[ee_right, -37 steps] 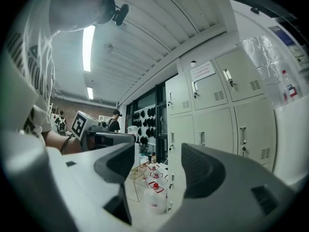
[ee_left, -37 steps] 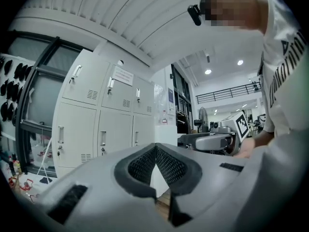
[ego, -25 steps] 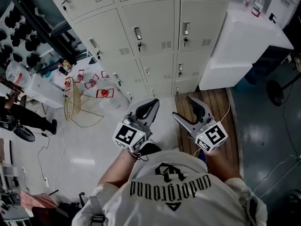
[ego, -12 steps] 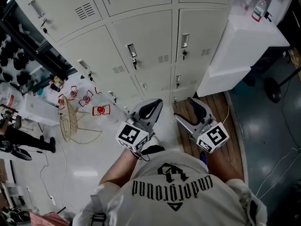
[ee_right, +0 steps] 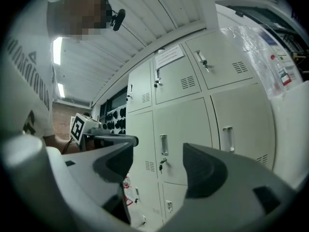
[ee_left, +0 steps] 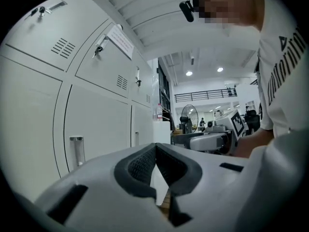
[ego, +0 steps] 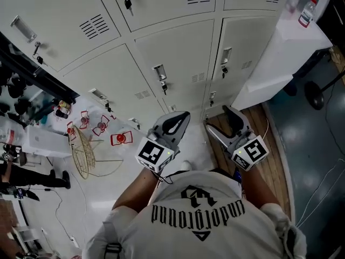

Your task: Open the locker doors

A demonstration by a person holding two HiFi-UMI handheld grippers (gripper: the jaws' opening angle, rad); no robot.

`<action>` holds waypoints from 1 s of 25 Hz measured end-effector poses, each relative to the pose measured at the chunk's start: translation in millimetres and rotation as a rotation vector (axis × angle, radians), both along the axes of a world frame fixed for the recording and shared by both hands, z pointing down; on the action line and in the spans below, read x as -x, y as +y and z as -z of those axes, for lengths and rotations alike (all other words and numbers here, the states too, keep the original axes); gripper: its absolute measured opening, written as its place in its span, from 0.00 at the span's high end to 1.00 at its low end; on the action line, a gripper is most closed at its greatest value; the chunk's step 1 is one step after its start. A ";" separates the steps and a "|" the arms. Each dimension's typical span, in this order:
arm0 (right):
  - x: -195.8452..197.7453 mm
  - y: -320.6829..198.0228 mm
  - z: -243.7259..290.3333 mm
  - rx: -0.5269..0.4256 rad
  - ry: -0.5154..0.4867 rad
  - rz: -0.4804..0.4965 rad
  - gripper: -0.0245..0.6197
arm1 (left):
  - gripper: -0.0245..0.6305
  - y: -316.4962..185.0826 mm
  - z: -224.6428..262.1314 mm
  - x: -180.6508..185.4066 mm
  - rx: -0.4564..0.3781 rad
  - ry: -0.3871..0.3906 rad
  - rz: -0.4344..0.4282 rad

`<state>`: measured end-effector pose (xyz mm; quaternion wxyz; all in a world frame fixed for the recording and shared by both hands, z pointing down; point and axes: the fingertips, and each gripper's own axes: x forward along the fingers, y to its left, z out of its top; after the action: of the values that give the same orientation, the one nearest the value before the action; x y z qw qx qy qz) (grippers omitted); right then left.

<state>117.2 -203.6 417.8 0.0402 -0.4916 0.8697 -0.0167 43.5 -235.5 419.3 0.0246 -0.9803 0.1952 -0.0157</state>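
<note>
- The locker doors (ego: 178,47) fill the upper part of the head view as a pale bank, several columns wide. Every door in sight sits flush in its frame.
- Each door has a vertical handle (ego: 159,72) near one edge, and some have a small key (ego: 164,86) hanging just below it.
- The left gripper (ego: 180,117) is held low in front of the person's body, pointing at the base of the bank and well apart from any door. Its fingers (ee_left: 140,166) are pressed together at the tips with nothing between them.
- The right gripper (ego: 220,118) is just beside the left one, level with it and also clear of the doors. Its fingers (ee_right: 205,170) stand wide apart and hold nothing. Through the gap its own view shows a shut door with its handle and key, some way off.
- On the right a white surface (ego: 291,42) juts out from the bank. Its front edge comes forward past the door faces, and a bottle (ego: 307,12) stands on its far end.
- A strip of wooden flooring (ego: 272,144) runs along the foot of that surface beside the right gripper.
- On the left a wire frame (ego: 83,152) lies on the pale floor (ego: 108,198), near the lowest doors.
- Between the wire frame and the white surface, the floor in front of the doors is open.
</note>
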 end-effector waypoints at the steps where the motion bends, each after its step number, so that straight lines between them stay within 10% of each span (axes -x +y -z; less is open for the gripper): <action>1: 0.9 -5.5 -0.7 0.003 -0.003 -0.006 0.46 | 0.95 -5.7 -1.9 1.0 0.005 -0.003 -0.006; 25: -119.3 -150.3 -34.3 0.077 -0.002 0.081 0.45 | 0.95 -112.1 -28.6 -90.3 0.048 -0.031 0.116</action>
<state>236.5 -353.8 452.0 0.0213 -0.4570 0.8877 -0.0524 133.9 -347.6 448.0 0.0029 -0.9673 0.2508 -0.0368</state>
